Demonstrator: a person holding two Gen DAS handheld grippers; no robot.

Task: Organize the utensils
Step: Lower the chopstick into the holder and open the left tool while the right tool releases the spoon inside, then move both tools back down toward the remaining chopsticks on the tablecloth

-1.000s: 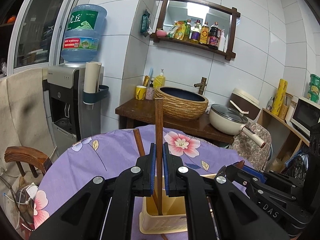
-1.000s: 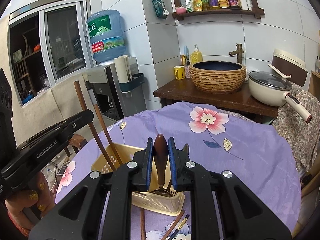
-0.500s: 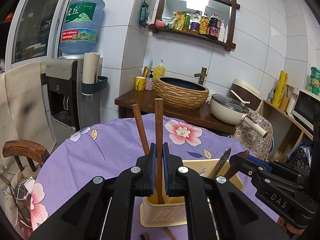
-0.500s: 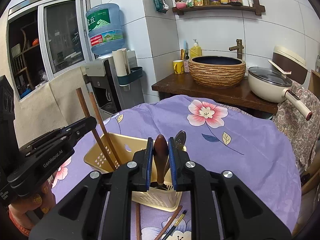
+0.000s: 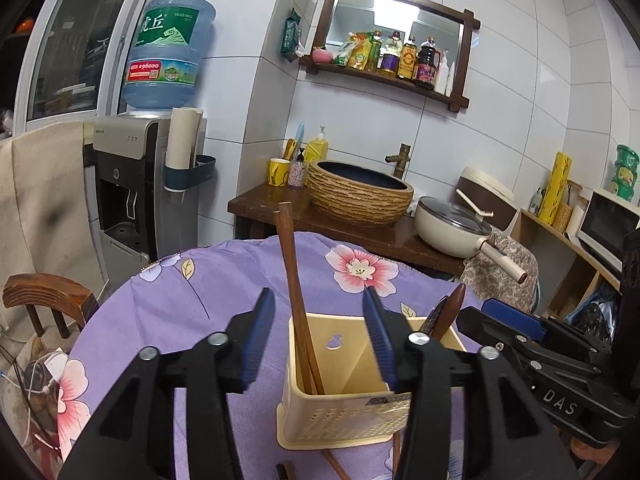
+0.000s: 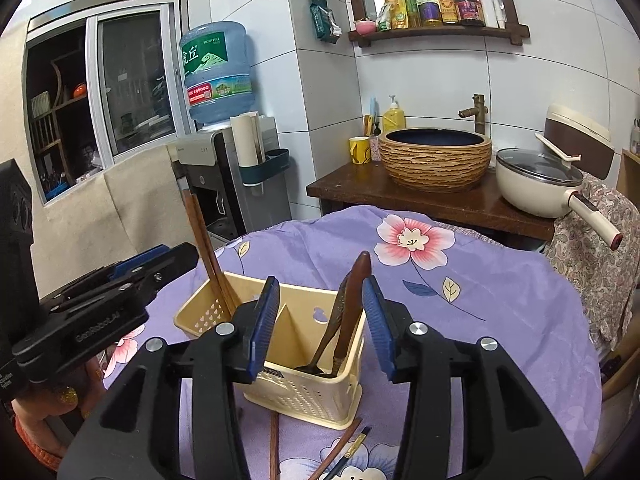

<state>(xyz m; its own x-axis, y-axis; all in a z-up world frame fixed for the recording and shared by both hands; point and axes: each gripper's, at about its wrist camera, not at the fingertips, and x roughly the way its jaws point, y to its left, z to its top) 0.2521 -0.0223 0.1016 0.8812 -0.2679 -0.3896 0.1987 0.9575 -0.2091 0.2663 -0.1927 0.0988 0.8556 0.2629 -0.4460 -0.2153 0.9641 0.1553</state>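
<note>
done: chopsticks [image 5: 294, 300] and spoons [image 6: 352, 312] stand in caddy [image 6: 308, 396]
left: chopsticks [image 6: 340, 448] on tablecloth [image 6: 500, 300] at near edge
left gripper [image 5: 318, 336]: fingers spread
right gripper [image 6: 320, 320]: fingers spread

We see white tiled walls [image 5: 500, 92], a water dispenser [image 5: 132, 184] beside a window [image 6: 132, 84], and a wooden wall shelf [image 5: 384, 76].

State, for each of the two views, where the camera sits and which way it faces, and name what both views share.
Left wrist: on the left gripper, facing the sink wall across the cream caddy; its open fingers show, the right gripper beside.
Right wrist: on the right gripper, same facing; open fingers, the left gripper beside.
Shared: caddy, chopsticks, basin.
</note>
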